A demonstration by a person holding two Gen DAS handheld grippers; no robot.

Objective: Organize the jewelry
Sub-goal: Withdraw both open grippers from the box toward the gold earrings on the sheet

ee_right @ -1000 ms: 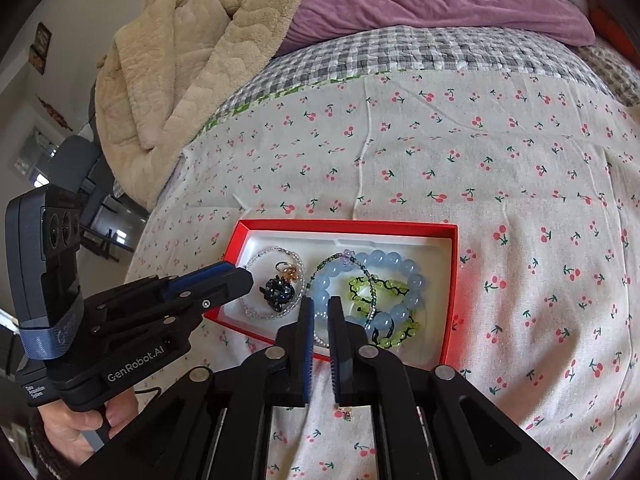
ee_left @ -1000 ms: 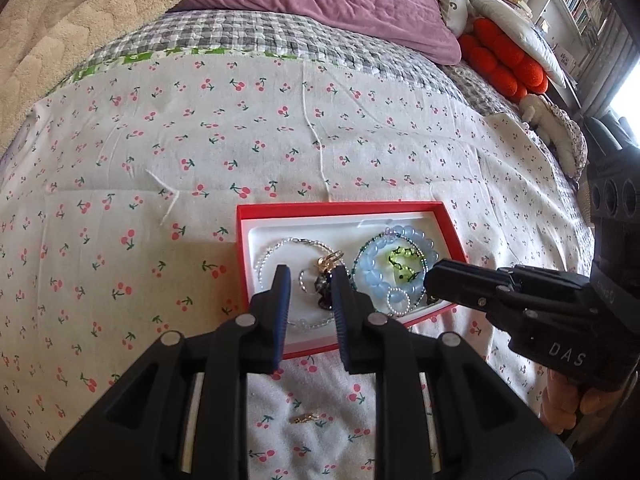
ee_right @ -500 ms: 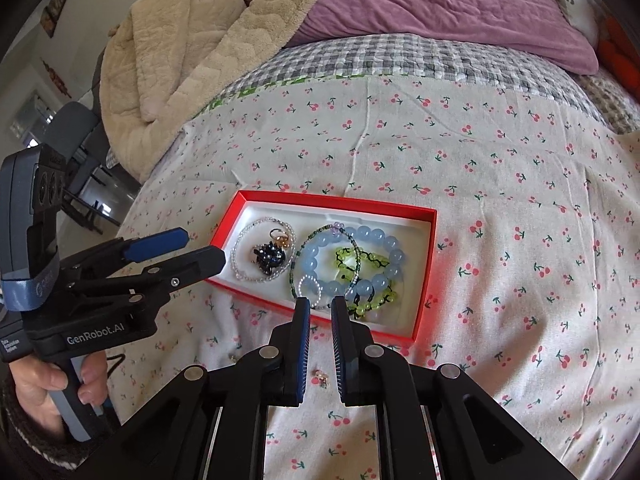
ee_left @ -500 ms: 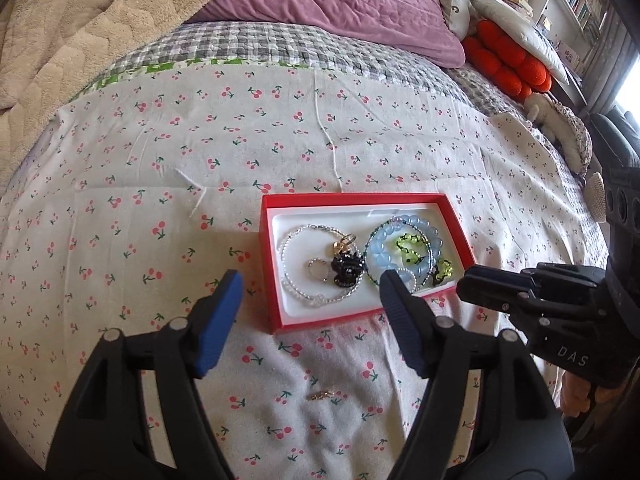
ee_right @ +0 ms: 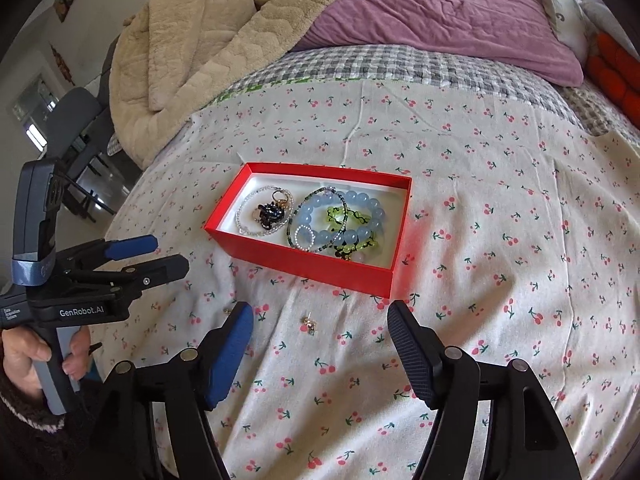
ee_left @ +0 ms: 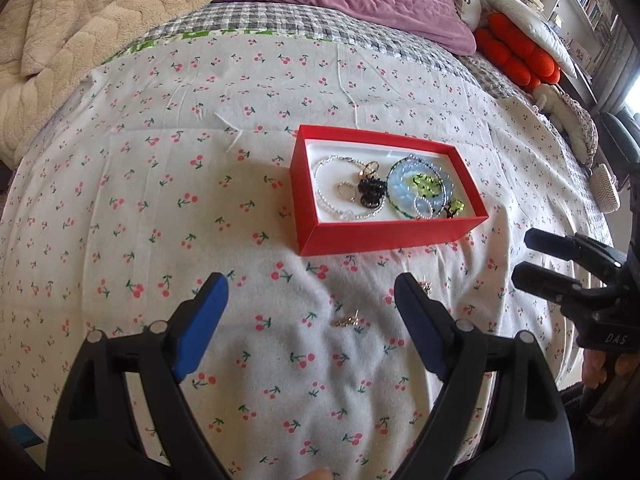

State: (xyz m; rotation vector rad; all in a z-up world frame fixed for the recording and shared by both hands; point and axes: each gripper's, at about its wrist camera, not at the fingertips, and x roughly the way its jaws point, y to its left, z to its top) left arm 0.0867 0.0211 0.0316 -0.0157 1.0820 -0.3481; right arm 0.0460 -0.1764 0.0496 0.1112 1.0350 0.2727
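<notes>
Sitting on the cherry-print bedspread (ee_left: 120, 184), the red box (ee_left: 384, 236) already holds most of the jewelry: a blue bead bracelet (ee_right: 352, 216), a clear bead bracelet (ee_left: 332, 196), a green one and some rings. Two little pieces are left on the cloth just in front of the box, a small gold piece (ee_left: 347, 321) and an earring (ee_right: 310, 324). Both the left gripper (ee_left: 310, 300) and the right gripper (ee_right: 320, 328) have just been opening and now stand spread wide with nothing pinched, each hovering over one little piece.
</notes>
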